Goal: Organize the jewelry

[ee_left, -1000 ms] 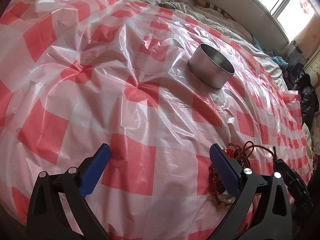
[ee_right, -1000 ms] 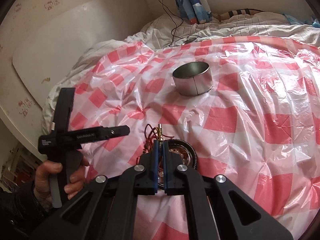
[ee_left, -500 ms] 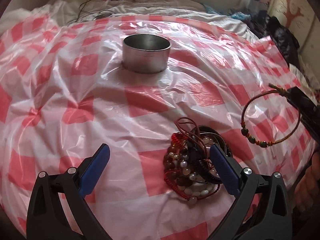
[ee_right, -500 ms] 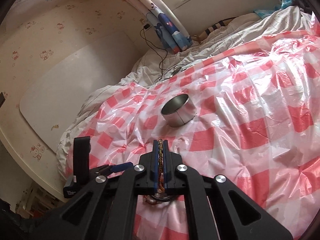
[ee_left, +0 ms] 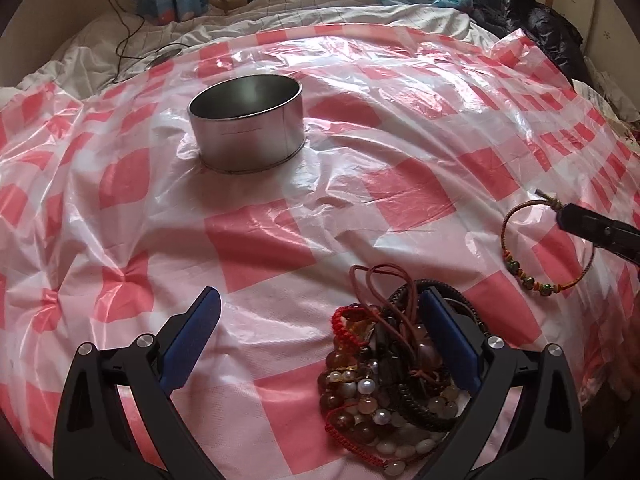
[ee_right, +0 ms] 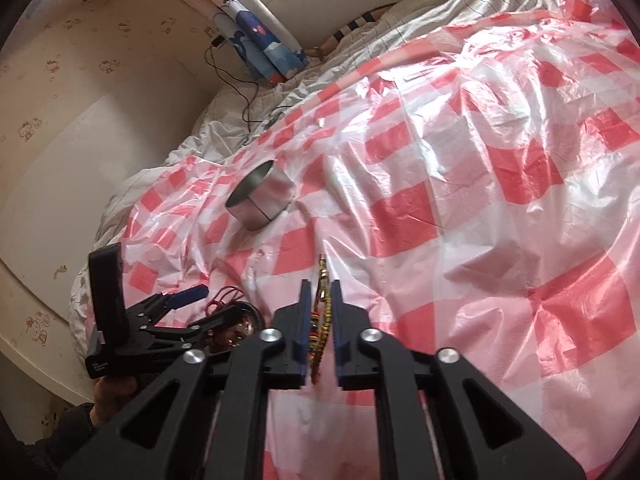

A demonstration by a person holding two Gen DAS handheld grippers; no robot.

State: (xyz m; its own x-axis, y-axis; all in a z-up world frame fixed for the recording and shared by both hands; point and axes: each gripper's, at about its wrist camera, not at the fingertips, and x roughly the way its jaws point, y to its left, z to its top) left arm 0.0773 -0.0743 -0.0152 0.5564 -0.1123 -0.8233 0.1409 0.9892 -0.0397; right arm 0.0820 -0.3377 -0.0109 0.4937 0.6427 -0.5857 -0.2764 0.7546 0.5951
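A round metal tin (ee_left: pixel 246 120) stands open and empty on the red-and-white checked plastic sheet (ee_left: pixel 360 184); it also shows in the right wrist view (ee_right: pixel 260 200). A pile of bead and cord bracelets (ee_left: pixel 400 376) lies under my left gripper's right finger. My left gripper (ee_left: pixel 320 344) is open and empty above the sheet. My right gripper (ee_right: pixel 320 300) is shut on a thin woven bracelet (ee_right: pixel 322 308) with green beads, which hangs in the air at the right of the left wrist view (ee_left: pixel 548 252).
The sheet covers a bed with a white quilt (ee_left: pixel 280 12) at the far side. A cable (ee_right: pixel 240 92) runs from a wall socket down onto the quilt. Dark clothes (ee_left: pixel 544 28) lie at the far right.
My right gripper lifted the woven bracelet out of the pile and up to the right. My left gripper swung round to face the tin and the pile.
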